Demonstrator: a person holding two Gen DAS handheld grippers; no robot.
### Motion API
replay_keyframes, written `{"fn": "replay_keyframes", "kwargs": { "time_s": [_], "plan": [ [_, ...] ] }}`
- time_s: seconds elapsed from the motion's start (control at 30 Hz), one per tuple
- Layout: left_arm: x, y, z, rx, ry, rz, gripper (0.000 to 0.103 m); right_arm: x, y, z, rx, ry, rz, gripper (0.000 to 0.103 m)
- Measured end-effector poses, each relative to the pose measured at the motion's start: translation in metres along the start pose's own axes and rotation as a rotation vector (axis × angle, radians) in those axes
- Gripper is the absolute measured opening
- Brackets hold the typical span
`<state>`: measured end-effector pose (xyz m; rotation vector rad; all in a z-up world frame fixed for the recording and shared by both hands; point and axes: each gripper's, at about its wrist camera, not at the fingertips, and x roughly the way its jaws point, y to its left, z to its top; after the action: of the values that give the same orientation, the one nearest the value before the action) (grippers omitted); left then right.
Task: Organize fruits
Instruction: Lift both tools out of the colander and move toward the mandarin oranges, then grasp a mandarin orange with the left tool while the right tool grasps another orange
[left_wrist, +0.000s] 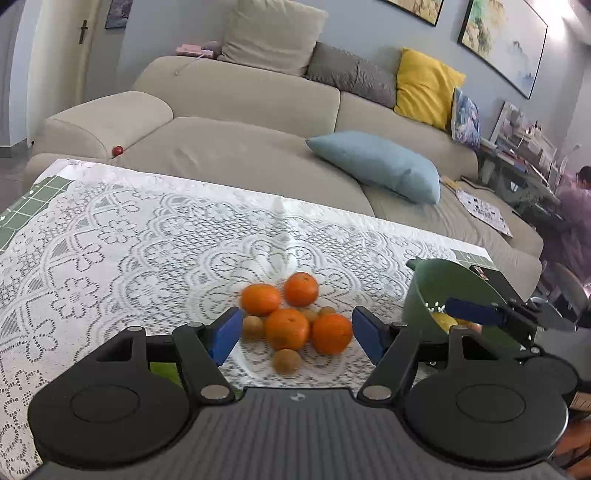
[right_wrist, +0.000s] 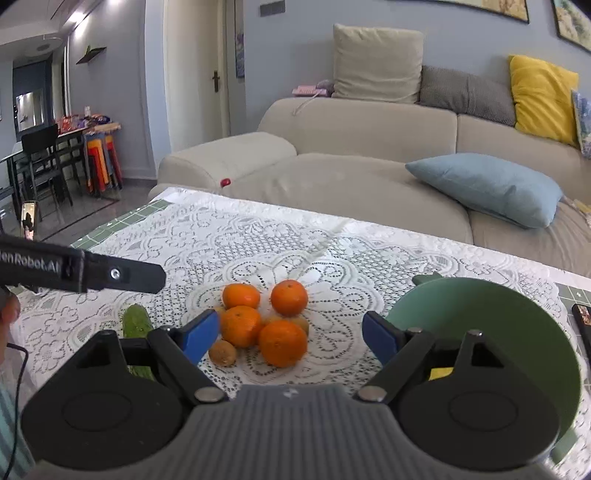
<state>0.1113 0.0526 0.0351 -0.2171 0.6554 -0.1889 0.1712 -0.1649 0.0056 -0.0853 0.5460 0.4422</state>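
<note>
Mandarins (left_wrist: 295, 310) and kiwis (left_wrist: 287, 361) cluster tightly beside a green bowl (right_wrist: 480, 317); both grippers, left (left_wrist: 293, 334) and right (right_wrist: 291, 334), hover spread and empty. Pinching one could roll its neighbours.

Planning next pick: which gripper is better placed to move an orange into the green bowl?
Right, probably. Right gripper is open, facing the oranges, green bowl right beside it.

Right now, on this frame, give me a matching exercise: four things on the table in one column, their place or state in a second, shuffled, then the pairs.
Things:
1. oranges
2. cucumber
3. green bowl
4. left tongs

States:
A. lying left of the fruit pile
B. open and empty
C. clustered at the centre of the lace cloth
D. standing right of the fruit pile, something yellow inside

Pairs: 1-C, 2-A, 3-D, 4-B
</note>
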Motion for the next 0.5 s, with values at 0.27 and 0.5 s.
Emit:
{"fn": "replay_keyframes", "kwargs": {
  "time_s": [0.27, 0.5],
  "plan": [
    [0.016, 0.018, -0.019, 0.010, 0.017, -0.052, 0.067, 0.018, 0.020, -0.027, -0.024, -0.020, -0.015, 0.071],
    [0.041, 0.012, -0.027, 0.081, 0.026, -0.042, 0.061, 0.047, 0.021, -0.033, -0.044, 0.040, -0.018, 0.058]
  ]
}}
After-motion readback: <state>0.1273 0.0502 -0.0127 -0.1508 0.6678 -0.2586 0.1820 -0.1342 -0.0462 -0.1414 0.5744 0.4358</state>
